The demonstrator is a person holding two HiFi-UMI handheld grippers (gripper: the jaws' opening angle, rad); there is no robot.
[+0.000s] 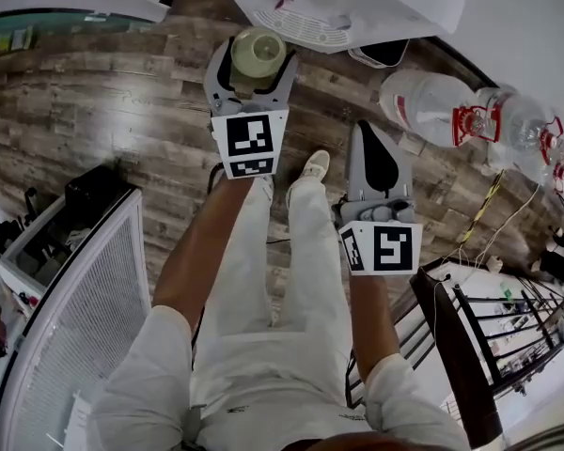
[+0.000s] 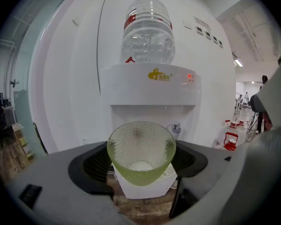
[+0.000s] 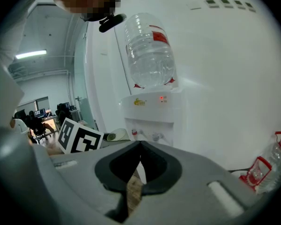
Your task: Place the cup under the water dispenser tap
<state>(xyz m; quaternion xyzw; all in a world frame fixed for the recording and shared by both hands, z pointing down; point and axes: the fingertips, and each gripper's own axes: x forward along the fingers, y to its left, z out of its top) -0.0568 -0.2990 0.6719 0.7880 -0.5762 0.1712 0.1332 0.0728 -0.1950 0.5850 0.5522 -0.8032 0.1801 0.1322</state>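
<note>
Green dimpled glass is what the left gripper (image 2: pixel 140 159) has hold of: the cup (image 2: pixel 140 151) sits upright between its jaws, which stand wide apart and press on the cup's sides. The right gripper (image 3: pixel 139 165) has its jaws closed together on nothing and hangs idle in front of the water dispenser (image 2: pixel 150 90).

The cup is in front of the dispenser and short of its recess, not yet under a tap (image 2: pixel 176 128); in the left gripper view the one tap that shows lies right of the cup's centre.

Several things could go wrong from here, I judge. The cup tapers toward its base, so a loose hold may let it slide down through the pads. Going straight in would leave it beside the tap instead of beneath it. The rim could knock the tap if it enters too high. The wide jaws may catch the recess walls. Set half on the drip tray (image 2: pixel 143 189), the cup could tip on release.
</note>
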